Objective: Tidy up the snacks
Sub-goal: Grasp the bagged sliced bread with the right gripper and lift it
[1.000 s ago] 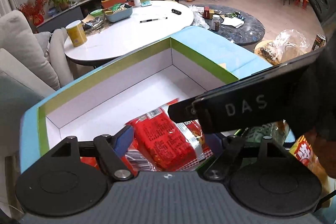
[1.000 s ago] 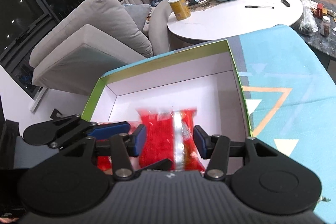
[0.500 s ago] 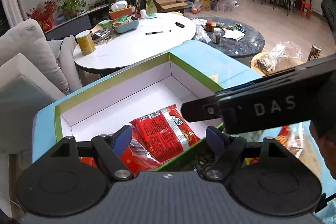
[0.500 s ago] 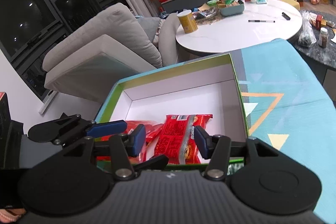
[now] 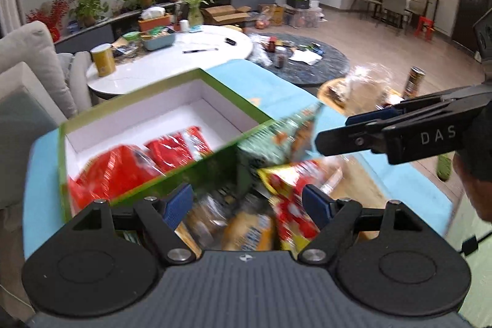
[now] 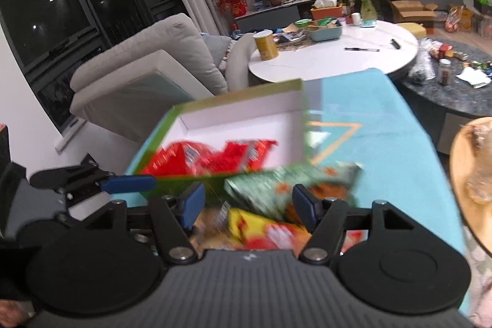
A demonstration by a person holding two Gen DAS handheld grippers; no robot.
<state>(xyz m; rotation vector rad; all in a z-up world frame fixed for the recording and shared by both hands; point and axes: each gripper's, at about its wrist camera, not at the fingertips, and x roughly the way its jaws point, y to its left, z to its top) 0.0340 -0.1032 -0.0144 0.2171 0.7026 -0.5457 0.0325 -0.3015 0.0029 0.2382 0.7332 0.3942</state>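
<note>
On my far left a pale grey sofa [image 6: 147,63] with soft, squared cushions stands just beside the teal tabletop [image 6: 384,125], which drops off there in a straight edge. Next comes the box [image 5: 129,100]: rigid card, green rim, smooth white inside, rectangular, lying on the teal surface. Two glossy red snack packets [image 5: 144,156] lie side by side against its near wall; the far half of the white floor is bare, so there is room inside. My left gripper [image 5: 247,206] hangs over the box's near right corner, its blue-padded fingers [image 5: 178,205] spread wide with nothing between them.

Just right of the box's near wall, a loose heap of snacks lies on the table: a crinkly green packet [image 6: 292,183] touches the box, a yellow-and-red packet [image 6: 261,228] lies nearer me, and an orange packet [image 5: 252,231] sits below the left gripper; all three are blurred, so I cannot read their print. My right gripper [image 6: 247,206] hovers above the heap, fingers [image 6: 192,203] released and holding nothing.

Further right the teal cloth is flat and open up to its right edge, where a round wooden tray [image 6: 461,162] with a clear wrapped bundle overlaps the border. Beyond the table stands a round white table [image 6: 338,57].
</note>
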